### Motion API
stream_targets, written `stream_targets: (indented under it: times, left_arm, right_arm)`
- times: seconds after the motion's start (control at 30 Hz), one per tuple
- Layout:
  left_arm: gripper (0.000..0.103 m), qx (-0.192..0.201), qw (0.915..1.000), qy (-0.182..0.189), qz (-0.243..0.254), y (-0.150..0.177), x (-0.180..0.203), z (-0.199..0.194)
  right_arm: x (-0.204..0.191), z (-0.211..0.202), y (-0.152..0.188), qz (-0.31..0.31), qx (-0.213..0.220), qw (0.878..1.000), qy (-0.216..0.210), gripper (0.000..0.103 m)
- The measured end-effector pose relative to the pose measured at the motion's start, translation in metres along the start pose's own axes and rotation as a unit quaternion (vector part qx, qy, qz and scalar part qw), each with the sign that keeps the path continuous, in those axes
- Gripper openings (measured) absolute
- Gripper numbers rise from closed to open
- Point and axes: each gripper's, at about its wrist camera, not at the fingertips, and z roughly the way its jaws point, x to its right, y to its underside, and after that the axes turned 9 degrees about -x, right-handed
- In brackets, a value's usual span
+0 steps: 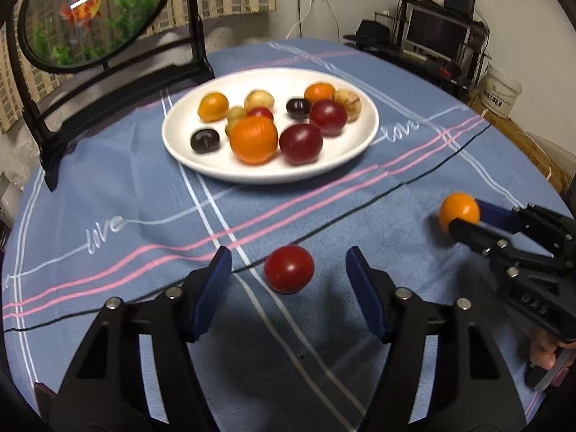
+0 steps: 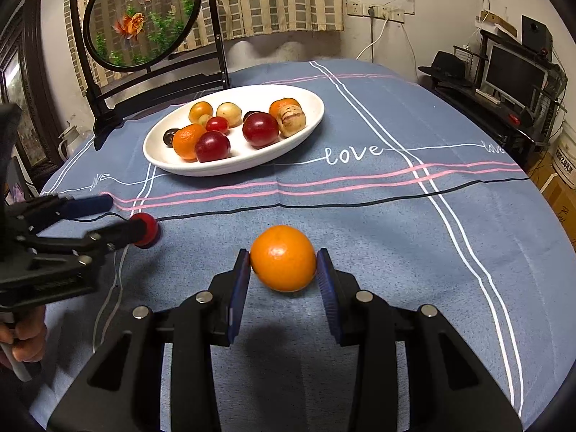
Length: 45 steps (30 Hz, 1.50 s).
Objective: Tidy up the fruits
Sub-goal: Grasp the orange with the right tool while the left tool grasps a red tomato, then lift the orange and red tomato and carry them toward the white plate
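- Presently, the left gripper (image 1: 288,270) has its jaws set wide apart, one to each side of a red fruit (image 1: 289,269) that lies on the blue tablecloth (image 1: 126,180); neither pad touches the fruit.
- In the right wrist view the same left gripper (image 2: 108,216) enters from 9 o'clock, its near finger partly hiding the red fruit (image 2: 147,229).
- The right gripper (image 2: 283,270) has its jaws clamped on an orange (image 2: 283,258), both blue pads (image 2: 240,280) pressed to its sides.
- In the left wrist view the right gripper (image 1: 464,217) enters from 3 o'clock with the orange (image 1: 459,211) at its tip; whether the orange rests on the cloth or is held just clear of it cannot be determined.
- A white plate (image 1: 201,165) stands at 12 o'clock from the red fruit, well apart from both grippers. It holds oranges, dark red plums, small dark fruits and pale yellowish fruits, clustered together.
- A round framed goldfish picture (image 2: 142,16) on a black stand is at 11 o'clock, behind the plate (image 2: 158,160).
- A monitor (image 2: 514,75) stands off the table at 2 o'clock.
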Motion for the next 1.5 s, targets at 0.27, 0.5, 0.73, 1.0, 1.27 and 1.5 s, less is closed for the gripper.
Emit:
stream_targets:
  times: [0.27, 0.5, 0.73, 1.0, 1.27, 1.5]
  left_arm:
    - [0.052, -0.034, 0.9994, -0.004, -0.004, 0.004, 0.0, 0.024]
    - [0.049, -0.036, 0.9993, -0.006, -0.005, 0.004, 0.001, 0.026]
    - [0.04, -0.037, 0.9993, -0.007, -0.008, 0.003, 0.004, 0.025]
    - [0.033, -0.041, 0.9989, -0.013, -0.018, 0.003, 0.004, 0.023]
    - [0.033, -0.046, 0.9983, -0.017, -0.03, 0.005, 0.008, 0.02]
    - [0.033, -0.041, 0.9986, -0.018, -0.027, 0.009, 0.014, 0.01]
  right_arm:
    - [0.006, 0.004, 0.0, 0.006, -0.004, 1.0, -0.006, 0.038]
    - [0.007, 0.005, 0.001, 0.008, -0.008, 1.0, -0.01, 0.038]
    - [0.008, 0.006, 0.001, 0.008, -0.008, 1.0, -0.011, 0.038]
    - [0.008, 0.006, 0.001, 0.007, -0.008, 1.0, -0.011, 0.038]
    - [0.012, 0.001, 0.005, 0.01, -0.004, 1.0, -0.012, 0.038]
    - [0.014, -0.003, 0.007, 0.008, -0.001, 1.0, -0.017, 0.038]
